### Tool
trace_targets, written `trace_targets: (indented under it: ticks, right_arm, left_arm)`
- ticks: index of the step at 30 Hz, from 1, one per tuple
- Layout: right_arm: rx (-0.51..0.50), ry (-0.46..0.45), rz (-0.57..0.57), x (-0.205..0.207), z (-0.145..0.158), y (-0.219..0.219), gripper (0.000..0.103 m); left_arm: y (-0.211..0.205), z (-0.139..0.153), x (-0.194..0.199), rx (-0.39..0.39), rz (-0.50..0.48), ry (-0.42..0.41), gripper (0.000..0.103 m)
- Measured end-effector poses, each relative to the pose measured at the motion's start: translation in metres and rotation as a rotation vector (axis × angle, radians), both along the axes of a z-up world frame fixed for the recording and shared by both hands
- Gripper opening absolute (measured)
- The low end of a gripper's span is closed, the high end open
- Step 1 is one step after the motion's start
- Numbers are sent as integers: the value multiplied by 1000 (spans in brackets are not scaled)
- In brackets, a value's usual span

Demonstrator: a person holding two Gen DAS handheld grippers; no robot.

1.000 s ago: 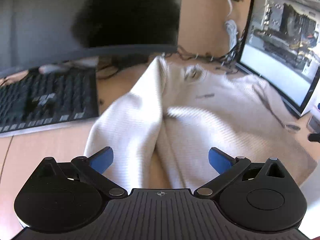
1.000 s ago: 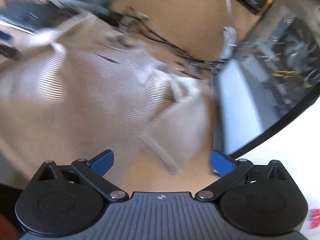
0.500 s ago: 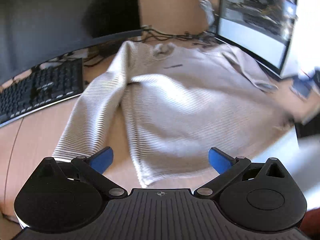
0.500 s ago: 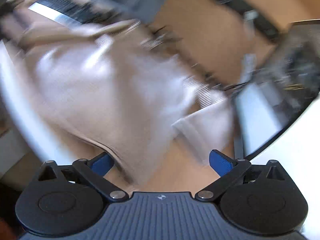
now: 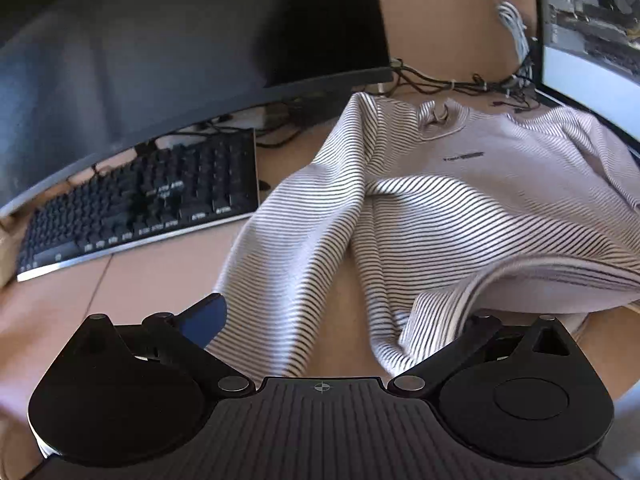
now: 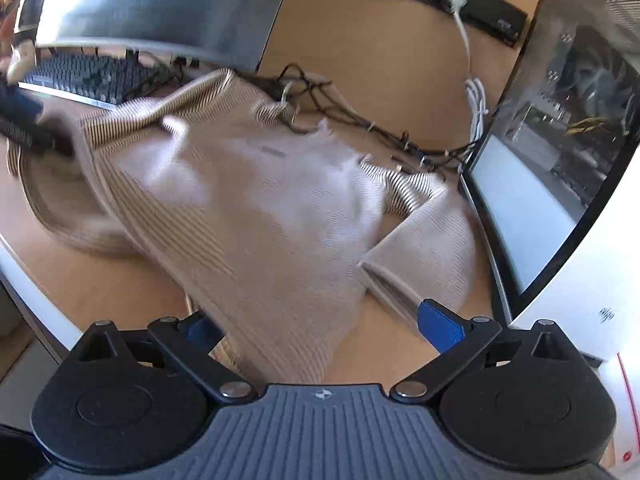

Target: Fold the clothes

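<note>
In your left view, the striped sweater (image 5: 460, 208) lies spread on the desk (image 5: 160, 276). Your left claw (image 5: 320, 320) is wide open, with the soft hem bunched between its fingers. In your right view, your right claw (image 6: 324, 328) gapes too, holding nothing. Pinch the floppy hem corners

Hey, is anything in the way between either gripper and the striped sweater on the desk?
Nothing visible is. The striped sweater lies right ahead of the open left gripper, its hem already between the fingers. The right gripper, also open, has the hem between its fingers too. The keyboard sits off to the side.
</note>
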State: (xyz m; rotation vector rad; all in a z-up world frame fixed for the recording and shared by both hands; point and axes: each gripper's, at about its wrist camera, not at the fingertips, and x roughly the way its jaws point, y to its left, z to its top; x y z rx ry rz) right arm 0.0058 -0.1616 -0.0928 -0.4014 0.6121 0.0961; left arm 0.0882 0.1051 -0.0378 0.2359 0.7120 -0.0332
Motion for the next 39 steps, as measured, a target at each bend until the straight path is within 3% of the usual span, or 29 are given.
trace_targets:
  ticks: [2,4,8,11,16,18,23,31,35,39]
  right_arm:
    - [-47,-50,-37,5,7,-5,93]
    - [-78,-147,-87,9,36,-23,92]
    - [-71,-217,-73,6,78,-51,98]
    - [-97,-140,-36,0,60,-54,98]
    - [-50,102,63,-20,7,-50,99]
    - [-43,138,104,-31,2,-50,101]
    - [53,194,71,-39,3,-69,103]
    - [257,127,35,-36,44,-70,103]
    - [132,161,-40,-29,51,-60,103]
    - [39,252,-164,-34,48,-60,103]
  left_arm:
    - [0,3,1,79,-67,-3,103]
    - [2,21,-2,162,-117,-56,103]
    - [16,61,-17,110,-152,-126,103]
    - [21,56,-23,87,-135,-75,103]
    - [16,15,-47,132,-176,106,103]
    - [17,5,-56,128,-200,176,103]
    - [43,24,-54,21,-249,239,103]
    - [72,76,4,-186,-244,74,103]
    - [76,77,46,-238,-278,40,103]
    - [78,60,88,-304,-289,81,103]
